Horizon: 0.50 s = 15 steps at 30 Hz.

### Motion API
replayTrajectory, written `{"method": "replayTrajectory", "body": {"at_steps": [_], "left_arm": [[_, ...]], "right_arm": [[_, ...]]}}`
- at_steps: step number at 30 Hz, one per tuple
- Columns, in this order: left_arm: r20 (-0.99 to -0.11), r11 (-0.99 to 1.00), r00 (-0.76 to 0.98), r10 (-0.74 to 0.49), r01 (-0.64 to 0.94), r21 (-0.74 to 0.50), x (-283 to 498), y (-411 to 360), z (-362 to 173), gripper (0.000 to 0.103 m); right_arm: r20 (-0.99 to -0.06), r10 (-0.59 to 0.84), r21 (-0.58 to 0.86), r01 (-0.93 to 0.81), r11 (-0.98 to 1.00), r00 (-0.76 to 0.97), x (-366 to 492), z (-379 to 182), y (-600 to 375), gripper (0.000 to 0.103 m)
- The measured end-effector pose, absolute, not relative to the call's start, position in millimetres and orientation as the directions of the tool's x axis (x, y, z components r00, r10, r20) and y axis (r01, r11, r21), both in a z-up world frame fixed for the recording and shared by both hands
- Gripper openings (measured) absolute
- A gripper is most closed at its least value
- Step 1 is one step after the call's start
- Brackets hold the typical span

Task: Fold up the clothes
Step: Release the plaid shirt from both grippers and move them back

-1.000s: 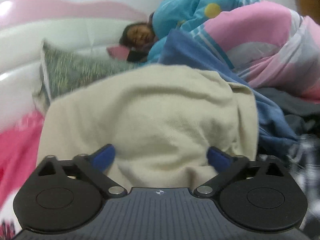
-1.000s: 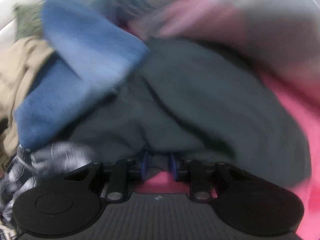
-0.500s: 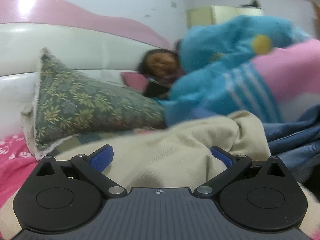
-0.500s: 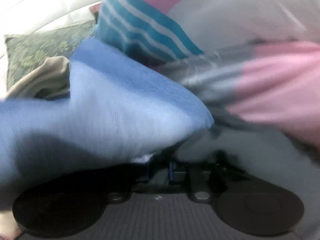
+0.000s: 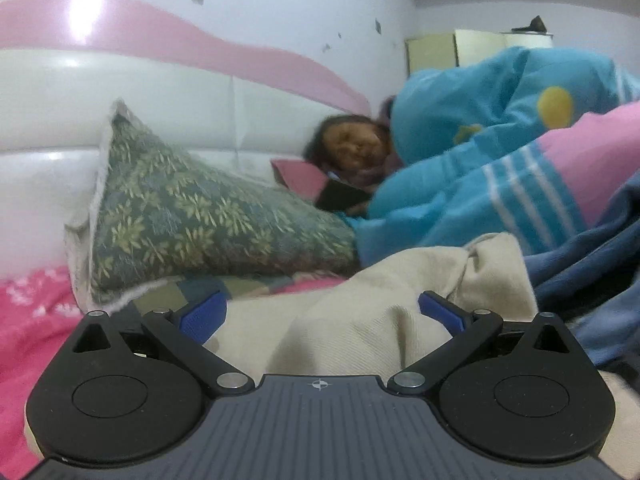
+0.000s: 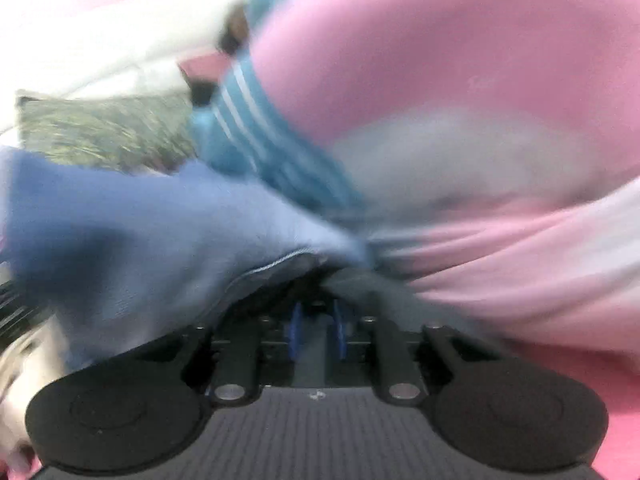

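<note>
In the left wrist view a cream garment (image 5: 360, 320) lies heaped between the wide-open blue pads of my left gripper (image 5: 322, 312), which holds nothing. A blue garment (image 5: 592, 280) lies to its right. In the blurred right wrist view my right gripper (image 6: 318, 330) is shut on a dark grey garment (image 6: 360, 284). The blue garment (image 6: 132, 232) drapes over the left of that gripper.
A leaf-patterned pillow (image 5: 192, 216) leans on the white and pink headboard (image 5: 120, 92). A person (image 5: 356, 148) lies under a blue and pink quilt (image 5: 520, 160). The quilt (image 6: 460, 100) fills the right wrist view close ahead. A pink sheet (image 5: 28, 320) covers the bed.
My left gripper has dropped low over the cream garment and tilted toward the headboard. My right gripper has pulled the dark grey garment under the blue one, toward the quilt.
</note>
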State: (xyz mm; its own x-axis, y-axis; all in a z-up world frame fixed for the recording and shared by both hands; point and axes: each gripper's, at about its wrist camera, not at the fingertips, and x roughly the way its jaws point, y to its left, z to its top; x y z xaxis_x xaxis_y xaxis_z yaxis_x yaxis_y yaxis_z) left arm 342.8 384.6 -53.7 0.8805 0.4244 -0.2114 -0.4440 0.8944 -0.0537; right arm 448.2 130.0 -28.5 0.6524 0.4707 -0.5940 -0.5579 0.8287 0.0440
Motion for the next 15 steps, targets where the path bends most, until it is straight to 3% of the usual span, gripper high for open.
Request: {"method": "replayTrajectory", "body": {"at_steps": [3, 6, 10, 15], "left_arm": [[-0.335, 0.904, 0.884, 0.325, -0.395, -0.165, 325.5, 386.3, -36.2, 0.102], [-0.405, 0.922, 0.895, 0.186, -0.302, -0.243, 290.4, 381.8, -23.9, 0.102], [-0.49, 0.931, 0.869, -0.077, -0.113, -0.346, 221.8, 377.9, -20.5, 0.102], [-0.547, 0.832, 0.77, -0.329, -0.038, -0.553, 115.8, 379.1, -46.5, 0.102]], "right_arm": [[-0.599, 0.487, -0.004, -0.61, 0.792, 0.636, 405.8, 2.5, 96.7, 0.022], [-0.653, 0.547, 0.046, -0.693, 0.719, 0.524, 375.7, 15.8, 88.4, 0.022], [-0.675, 0.644, 0.086, -0.828, 0.554, 0.36, 337.7, 5.9, 118.4, 0.051], [-0.713, 0.67, 0.058, -0.935, 0.351, 0.207, 311.9, -7.9, 143.4, 0.065]]}}
